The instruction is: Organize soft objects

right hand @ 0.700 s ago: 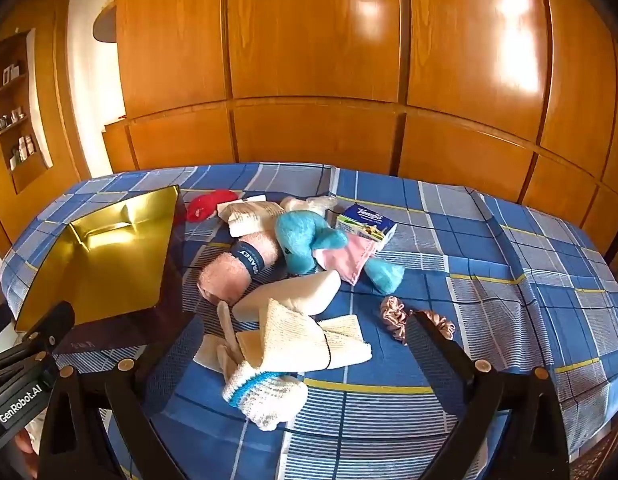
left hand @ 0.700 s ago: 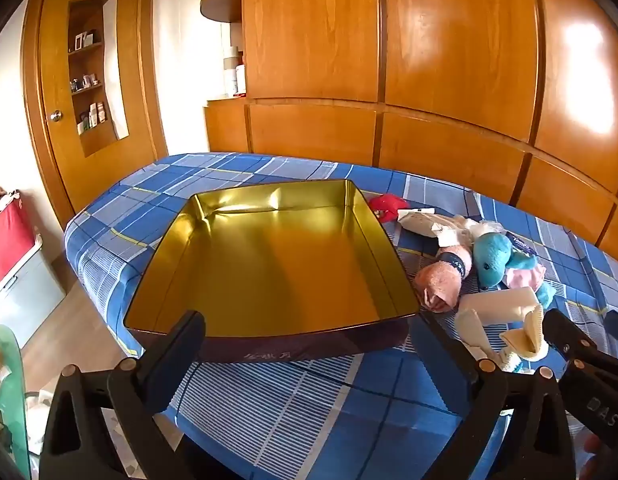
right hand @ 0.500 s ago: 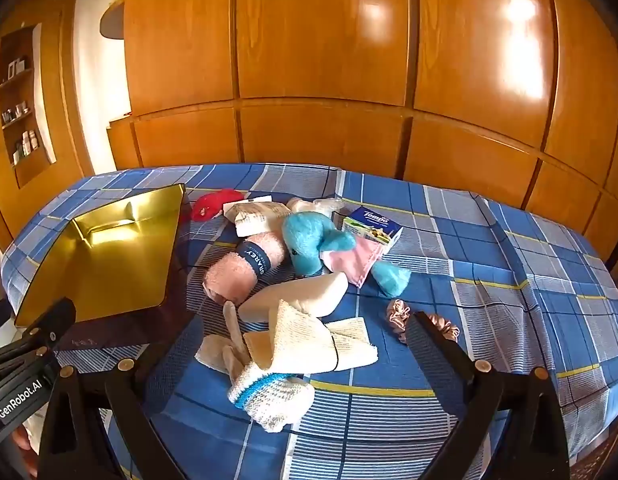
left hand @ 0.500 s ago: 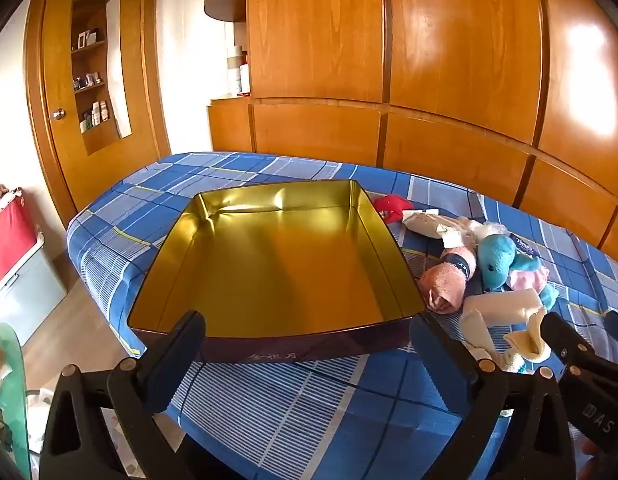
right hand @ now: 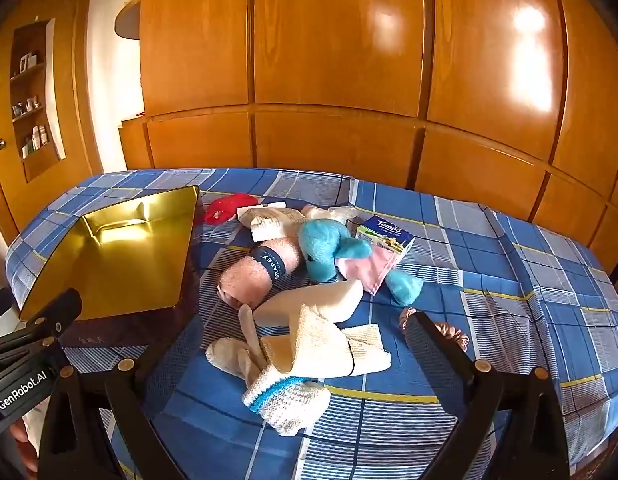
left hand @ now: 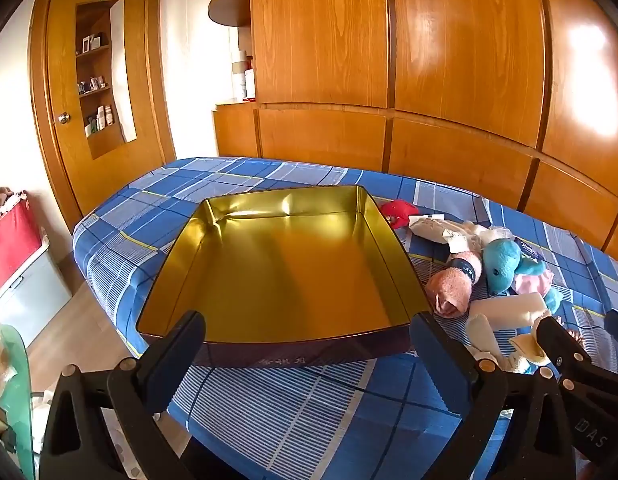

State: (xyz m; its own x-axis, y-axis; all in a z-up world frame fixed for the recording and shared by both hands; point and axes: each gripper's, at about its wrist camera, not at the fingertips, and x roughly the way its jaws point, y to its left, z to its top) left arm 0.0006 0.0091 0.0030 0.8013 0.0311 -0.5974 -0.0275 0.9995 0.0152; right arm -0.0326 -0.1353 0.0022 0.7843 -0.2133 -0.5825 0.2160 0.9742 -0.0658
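**Operator:** State of both tongs?

**Inspector:** Left tongs (left hand: 305,354): spread wide, nothing between them, aimed down at the near wall of the gold tin (left hand: 269,344). Right tongs (right hand: 297,364): also spread wide and empty, aimed at the pile of soft items on the bed (right hand: 509,280).

**Operator:** Location of the items?

**Inspector:** All lie on the bed beside the tin, toward the right edge. Nearest the right tongs: a knitted sock (right hand: 285,400) and a folded cream cloth (right hand: 329,344), overlapping. Beyond them: a cream roll (right hand: 313,304), a pink towel roll (right hand: 257,272), a blue plush (right hand: 325,248), a red item (right hand: 229,206) and a tissue pack (right hand: 385,234). A scrunchie (right hand: 453,332) lies partly behind the right finger.

**Operator:** Container contents?

**Inspector:** The tin is empty.

**Operator:** Hazards?

**Inspector:** Probable faults: the overlapping sock and cloth lift together; limp fabric slips from a shallow grip; the tin shifts on the soft bedding if its wall is struck.
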